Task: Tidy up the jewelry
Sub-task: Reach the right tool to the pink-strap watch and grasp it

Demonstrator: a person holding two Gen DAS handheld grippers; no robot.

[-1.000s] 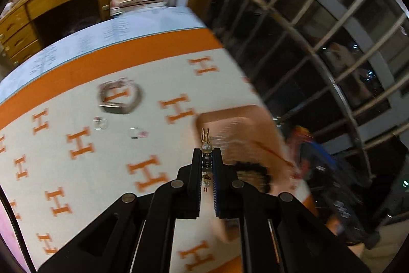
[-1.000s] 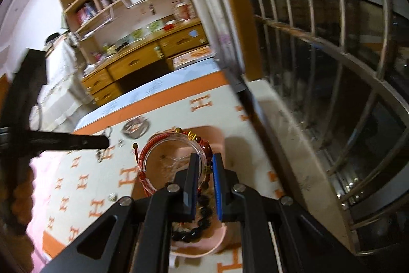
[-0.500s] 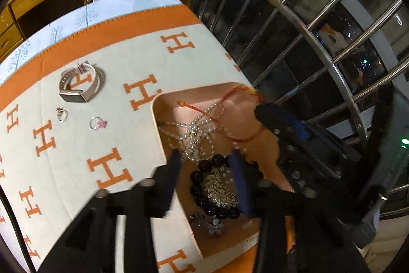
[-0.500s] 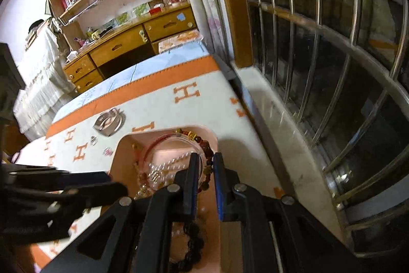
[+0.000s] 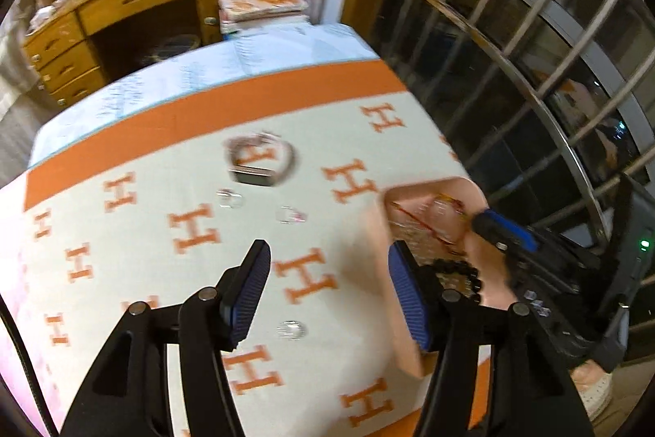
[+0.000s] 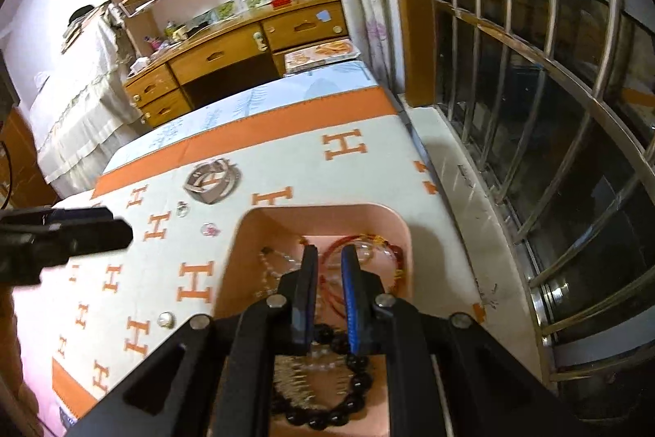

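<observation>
The orange-and-cream cloth with its H pattern covers the table, and the pink tray sits on it at the window side. A second ago the left gripper was pinched on a small beaded charm above the tray; now its jaws are opening, nothing lies between them, and it hangs over bare cloth just left of the tray. The right gripper has kept its jaws almost closed throughout, empty, and hovers over the tray's middle. Inside the tray lie a black bead bracelet at the near end, a red cord bracelet at the far end, and a string of pale beads to the left. Beyond the tray's far-left corner rests a grey watch; between it and the tray are two small rings, one with a pink stone. A third ring lies on the cloth left of the tray's near end. The right wrist view shows the tray's contents sharply, while the left wrist view, blurred, alone shows the right gripper's blue-padded finger over the tray.
</observation>
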